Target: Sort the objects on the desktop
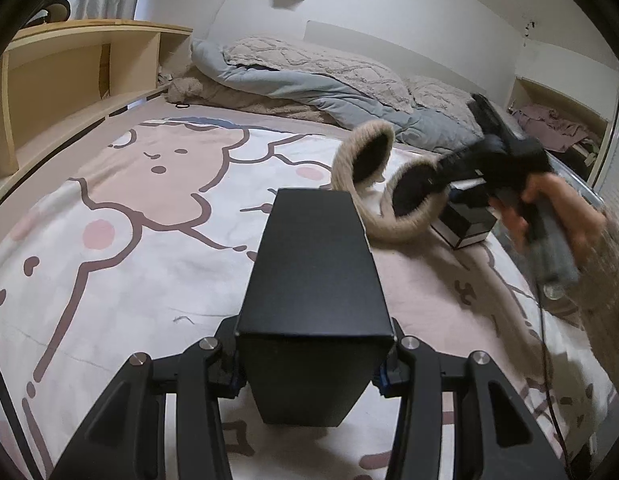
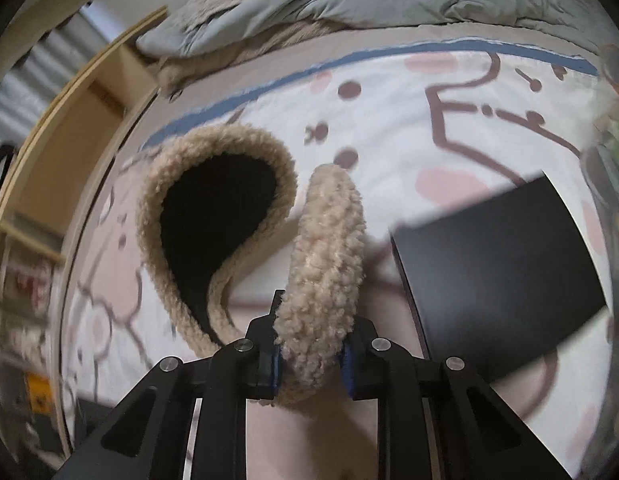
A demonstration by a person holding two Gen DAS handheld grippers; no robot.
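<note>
My left claw (image 1: 315, 364) is clamped on a black box (image 1: 315, 280), its pads pressing the box's two side walls near the end closest to me. The box is long and narrow, and its long axis runs straight away from me toward the far side of the bed (image 1: 129, 272), lifted above the cartoon-printed sheet (image 1: 109, 208) rather than lying on it. My right claw (image 2: 309, 356) is closed on a pair of fluffy beige earmuffs (image 2: 325, 272): the blue-lined pads squeeze one furry ear pad from both sides, and that pad stands nearly upright between them, its long axis pointing up and away from me. The other ear pad (image 2: 217, 216) hangs to the left of the gripped one, its black inner face turned toward the camera, and the curved furry band joins the two low down near the claw. In the left wrist view the earmuffs (image 1: 369, 160) sit in the air to the right of the box and farther off, just above a second box, black with a white edge (image 1: 465, 228), lying on the sheet. My hand (image 1: 549, 216) on the right claw's handle is blurred there. In the right wrist view the black box (image 2: 497, 280) shows to the right of the earmuffs. A crumpled grey-blue quilt (image 1: 309, 88) is heaped along the far side of the bed, and a wooden shelf (image 1: 77, 80) stands at the far left.
</note>
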